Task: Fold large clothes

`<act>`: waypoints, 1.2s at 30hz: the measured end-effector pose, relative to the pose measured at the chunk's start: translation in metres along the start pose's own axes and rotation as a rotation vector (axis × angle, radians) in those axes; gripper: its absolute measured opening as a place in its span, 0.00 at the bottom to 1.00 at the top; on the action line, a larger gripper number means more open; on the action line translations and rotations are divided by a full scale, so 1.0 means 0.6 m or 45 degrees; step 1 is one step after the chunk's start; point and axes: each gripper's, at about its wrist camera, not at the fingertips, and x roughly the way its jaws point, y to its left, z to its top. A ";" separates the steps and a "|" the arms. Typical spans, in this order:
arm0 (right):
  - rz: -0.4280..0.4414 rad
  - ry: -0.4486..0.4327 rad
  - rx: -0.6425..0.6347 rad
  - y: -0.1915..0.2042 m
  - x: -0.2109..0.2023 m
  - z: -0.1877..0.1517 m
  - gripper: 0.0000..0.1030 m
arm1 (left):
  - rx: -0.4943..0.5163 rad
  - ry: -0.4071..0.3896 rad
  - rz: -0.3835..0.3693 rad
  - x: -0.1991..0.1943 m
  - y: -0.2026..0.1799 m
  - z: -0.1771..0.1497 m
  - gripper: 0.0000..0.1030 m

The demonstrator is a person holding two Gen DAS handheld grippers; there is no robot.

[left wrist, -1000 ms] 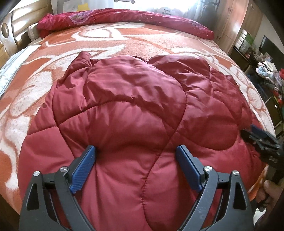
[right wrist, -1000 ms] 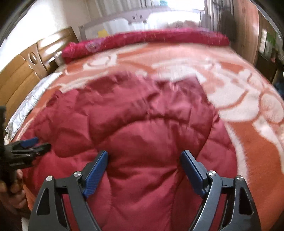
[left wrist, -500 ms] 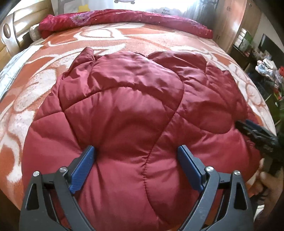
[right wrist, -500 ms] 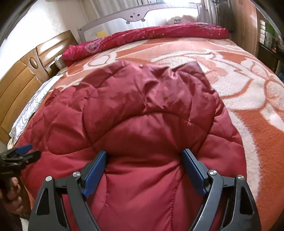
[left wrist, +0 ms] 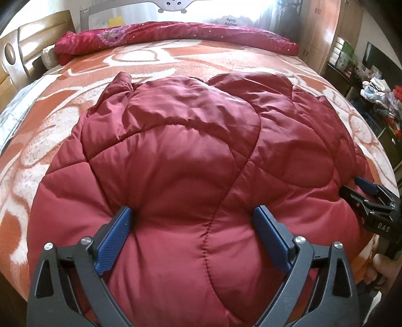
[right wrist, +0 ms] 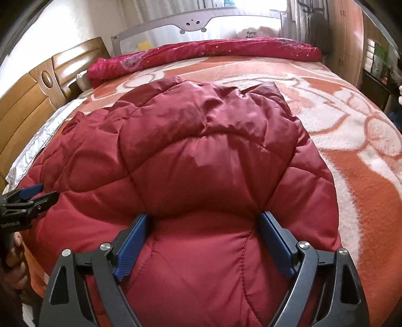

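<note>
Hand-held grippers point(left wrist: 191, 234) point(right wrist: 203, 241) tilt down, jaws spread over quilted jacket point(left wrist: 176, 156).

"DAS" is printed in white on the right gripper point(left wrist: 371, 198). Mirrored script, seemingly "happy", is seen on a white cushion point(left wrist: 232, 21) behind the bed; the rest is unreadable.

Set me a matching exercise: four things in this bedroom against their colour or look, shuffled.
Things:
1. puffer jacket
2. comforter
3. headboard
4. bed rail

Looks:
A. grey, cartoon face
B. glossy brown wood
C. dark red, diamond-stitched
D. crimson, sparkly, rolled long

Pairs: 1-C, 2-D, 3-B, 4-A
</note>
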 end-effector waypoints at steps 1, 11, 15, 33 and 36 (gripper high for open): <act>0.001 0.002 0.002 0.000 -0.001 0.001 0.85 | 0.000 0.001 0.001 -0.001 0.000 0.001 0.94; 0.017 -0.030 0.028 0.004 -0.057 0.000 0.85 | -0.042 -0.018 0.001 -0.049 0.002 -0.010 0.93; 0.036 -0.057 0.005 0.013 -0.091 -0.010 0.85 | -0.051 -0.030 0.004 -0.075 -0.001 -0.028 0.94; 0.147 0.015 -0.162 0.077 -0.168 -0.122 0.87 | 0.035 0.089 0.135 -0.115 -0.009 -0.140 0.94; 0.148 0.038 -0.183 0.085 -0.174 -0.138 0.87 | 0.041 0.090 0.139 -0.123 -0.012 -0.149 0.94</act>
